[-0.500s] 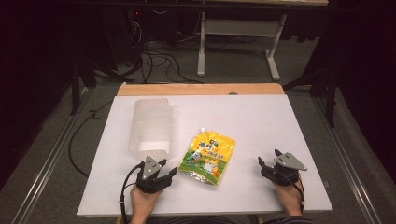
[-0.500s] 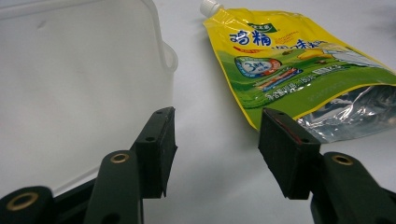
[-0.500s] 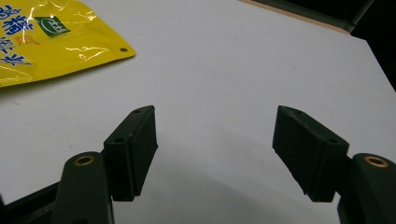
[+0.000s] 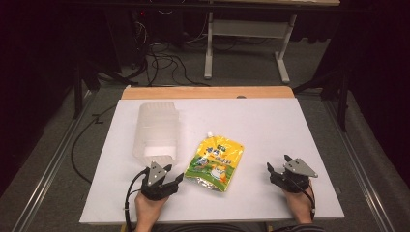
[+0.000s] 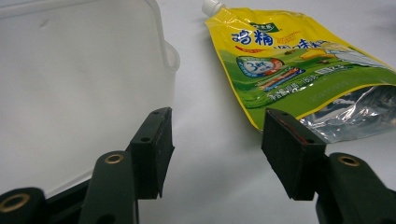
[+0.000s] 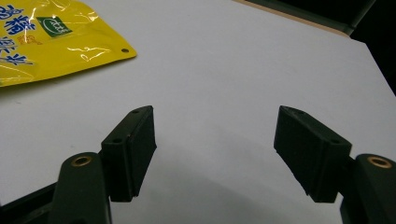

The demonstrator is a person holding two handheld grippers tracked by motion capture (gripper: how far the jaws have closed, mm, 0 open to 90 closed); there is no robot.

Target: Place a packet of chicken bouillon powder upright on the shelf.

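Pouch (image 4: 215,163) at frame centre may slide or crumple if left gripper (image 4: 168,178), jaws wide, closes on its slick edge.

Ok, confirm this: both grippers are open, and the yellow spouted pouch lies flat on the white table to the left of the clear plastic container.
One thing is wrong: the yellow spouted pouch lies to the right of the clear plastic container, not the left, as the high view shows. The rest holds: left gripper and right gripper are open, pouch flat on the white table.
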